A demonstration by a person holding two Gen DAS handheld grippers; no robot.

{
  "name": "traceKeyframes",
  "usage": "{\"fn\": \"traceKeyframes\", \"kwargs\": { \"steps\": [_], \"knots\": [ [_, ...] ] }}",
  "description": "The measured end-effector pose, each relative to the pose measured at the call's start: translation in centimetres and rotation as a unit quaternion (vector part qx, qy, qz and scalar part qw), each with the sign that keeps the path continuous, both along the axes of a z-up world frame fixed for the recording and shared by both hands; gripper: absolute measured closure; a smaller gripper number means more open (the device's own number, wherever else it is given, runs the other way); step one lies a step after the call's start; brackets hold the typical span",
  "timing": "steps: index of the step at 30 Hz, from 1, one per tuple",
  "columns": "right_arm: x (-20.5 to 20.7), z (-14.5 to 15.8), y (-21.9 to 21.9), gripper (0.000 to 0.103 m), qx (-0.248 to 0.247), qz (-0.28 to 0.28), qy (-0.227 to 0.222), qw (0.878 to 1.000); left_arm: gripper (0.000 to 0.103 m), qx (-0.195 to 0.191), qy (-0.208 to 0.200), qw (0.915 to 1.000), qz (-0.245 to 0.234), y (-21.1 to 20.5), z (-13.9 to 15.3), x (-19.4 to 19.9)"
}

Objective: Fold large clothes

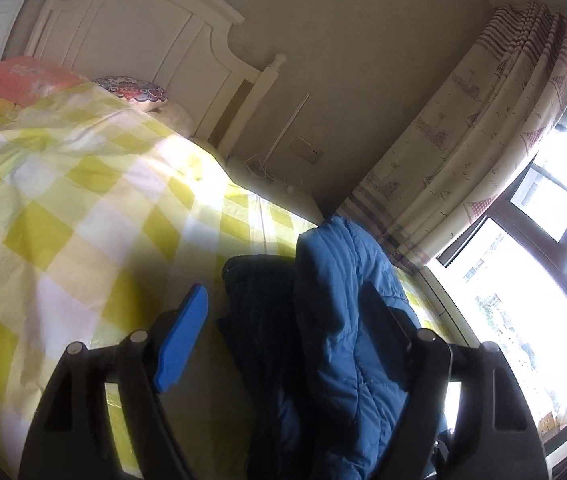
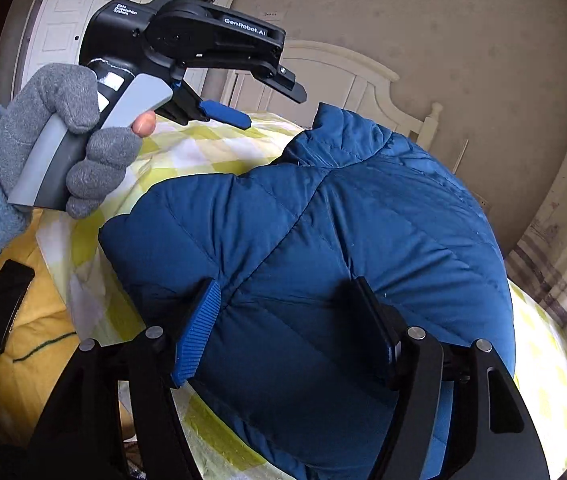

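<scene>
Jacket: one blue quilted padded jacket (image 2: 323, 248) lies bunched on the yellow-and-white checked bedcover (image 1: 63, 208), near the window-side edge of the bed; its collar points toward the white wooden headboard (image 1: 135, 36).
Left tool: the left gripper (image 2: 271, 108) stands wide, raised above the bedcover and apart from the jacket, held by a hand in a grey fingerless glove (image 2: 59, 136). In its own wrist view, jacket fabric hangs across the space between the fingers and hides the right one; contact there cannot be told.
Right tool: the right gripper (image 2: 287, 332) stands moderately wide, low over the jacket's lower part. Quilted fabric lies between the blue ribbed pad (image 2: 197, 336) and the black finger (image 2: 375, 328); the pads do not appear to press it.
Risk, spring-back: padded fill is bulky and slippery, so a released fold will probably puff open.
Risk, slide-off: the jacket sits close to the bed edge; a pull toward the window could drag it off.
Risk, snag: fabric draped by the left fingers may lift with the tool and undo the shape.
Risk, phone: a sweep leftward could knock the black flat phone (image 2: 3, 304) on the yellow printed cloth (image 2: 35, 368).
Count: jackets, one; grippers, two; pillows, two — one orange (image 1: 23, 80), one patterned (image 1: 135, 90); phones, one.
</scene>
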State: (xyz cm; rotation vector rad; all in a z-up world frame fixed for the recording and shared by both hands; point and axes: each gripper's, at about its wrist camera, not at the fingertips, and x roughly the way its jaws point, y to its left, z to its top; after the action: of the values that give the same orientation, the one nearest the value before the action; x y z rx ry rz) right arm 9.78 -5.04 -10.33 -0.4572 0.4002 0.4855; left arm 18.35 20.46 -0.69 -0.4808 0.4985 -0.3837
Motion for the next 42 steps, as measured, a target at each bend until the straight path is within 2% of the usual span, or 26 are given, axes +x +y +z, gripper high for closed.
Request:
{"fn": "traceKeyframes", "kwargs": {
  "steps": [1,3,6,10,14,17,18,20,23,26,29,31,35,38,42],
  "knots": [
    [0.0,0.0,0.2,0.038,-0.003,-0.001,-0.001,1.000,0.022,0.001,-0.014,0.9999,-0.005,-0.6,1.4,-0.3],
    [0.0,-0.1,0.5,0.038,-0.009,-0.003,-0.006,1.000,0.012,0.012,-0.032,0.9992,-0.023,-2.7,3.5,-0.5],
    [-0.2,-0.3,0.5,0.037,-0.009,-0.005,-0.011,1.000,0.010,0.045,-0.014,0.9980,-0.042,-6.8,4.5,1.7],
    [-0.4,0.0,0.0,0.038,-0.011,-0.004,-0.013,1.000,0.010,0.087,0.048,0.9939,-0.048,-10.5,1.7,6.3],
    [-0.9,-0.3,-0.1,0.038,-0.015,0.002,-0.017,1.000,0.008,0.131,0.093,0.9864,-0.032,-10.7,-3.2,9.8],
    [-1.1,-0.4,0.3,0.038,-0.024,0.011,-0.021,0.999,0.004,0.091,0.122,0.9872,-0.046,-9.3,-6.0,11.2],
    [-1.1,-0.3,0.3,0.038,-0.023,0.014,-0.017,0.999,0.004,0.089,0.125,0.9871,-0.045,-9.2,-6.3,11.3],
    [-1.0,0.4,-0.3,0.038,-0.007,0.031,0.007,0.999,0.004,0.108,0.116,0.9867,-0.036,-9.5,-6.3,11.0],
    [-0.8,3.0,-3.0,0.038,0.060,0.063,0.059,0.994,0.004,0.123,0.106,0.9865,-0.022,-9.8,-5.9,10.5],
    [0.3,6.4,-6.4,0.038,0.098,0.036,0.041,0.994,0.003,0.140,0.097,0.9854,-0.004,-10.1,-5.4,10.1],
    [3.9,9.9,-9.6,0.038,0.118,-0.010,0.026,0.993,0.003,0.174,0.089,0.9807,0.014,-10.8,-4.4,9.5],
    [8.3,11.7,-11.4,0.038,0.127,-0.040,0.036,0.990,0.003,0.208,0.085,0.9740,0.034,-11.3,-3.5,8.8],
    [17.6,12.9,-12.8,0.038,0.119,-0.072,0.101,0.985,0.003,0.292,0.061,0.9525,0.062,-12.6,-1.5,6.2],
    [23.2,12.3,-12.2,0.038,0.116,-0.064,0.165,0.977,0.003,0.334,0.055,0.9391,0.061,-13.3,-1.3,4.9],
    [28.2,7.7,-10.2,0.035,0.063,-0.079,0.248,0.964,0.002,0.358,0.051,0.9304,0.061,-13.6,-2.1,4.7]
  ]
}}
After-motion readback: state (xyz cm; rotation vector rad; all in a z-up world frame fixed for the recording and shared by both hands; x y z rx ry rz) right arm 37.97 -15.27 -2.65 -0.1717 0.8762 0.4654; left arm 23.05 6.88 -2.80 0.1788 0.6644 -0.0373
